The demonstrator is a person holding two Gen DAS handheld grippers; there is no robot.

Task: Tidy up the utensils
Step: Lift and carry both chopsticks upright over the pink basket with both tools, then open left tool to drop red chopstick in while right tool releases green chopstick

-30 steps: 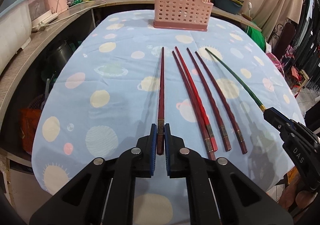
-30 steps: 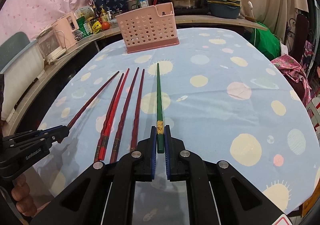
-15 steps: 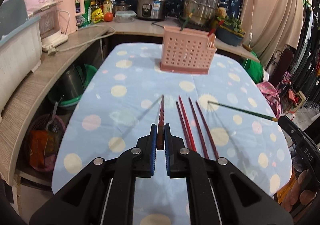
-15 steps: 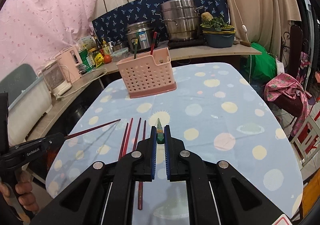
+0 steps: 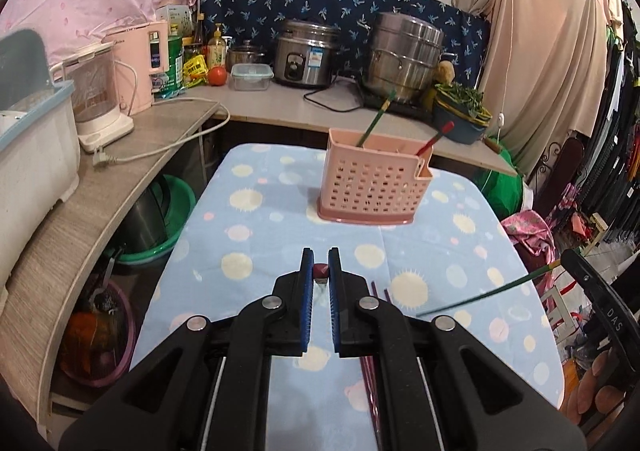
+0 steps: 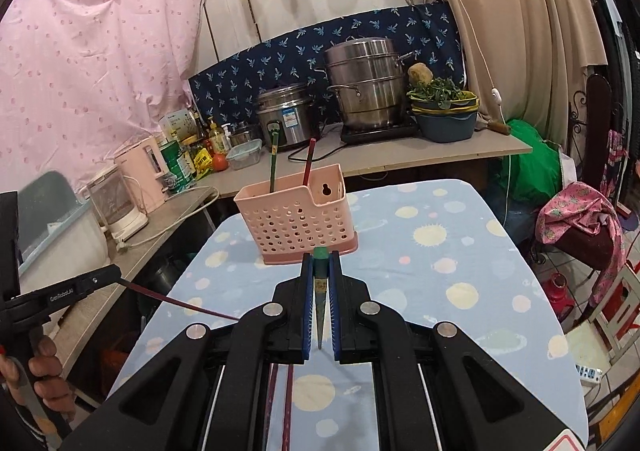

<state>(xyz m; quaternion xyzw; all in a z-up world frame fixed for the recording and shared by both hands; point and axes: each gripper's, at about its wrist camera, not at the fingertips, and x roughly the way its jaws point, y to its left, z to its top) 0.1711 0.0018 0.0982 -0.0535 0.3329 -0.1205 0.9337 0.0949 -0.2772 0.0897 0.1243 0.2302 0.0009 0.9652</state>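
Left wrist view
Left gripper [image 5: 320,275]: black plastic, blue ribbed pads, clenched on a dark red chopstick [image 5: 320,271] seen end-on.
Pink caddy [image 5: 374,179]: perforated plastic box at 12 o'clock on the dotted blue tablecloth [image 5: 260,219]; a green stick and a red stick stand in it.
Right gripper: enters at 4 o'clock.

Right wrist view
Right gripper [image 6: 321,283]: clenched on a tapered green chopstick [image 6: 321,283].
Loose chopsticks [image 6: 288,403]: slim dark red rods lying on the cloth at 6 o'clock.
Left gripper: at 9 o'clock, with its red stick slanting down.
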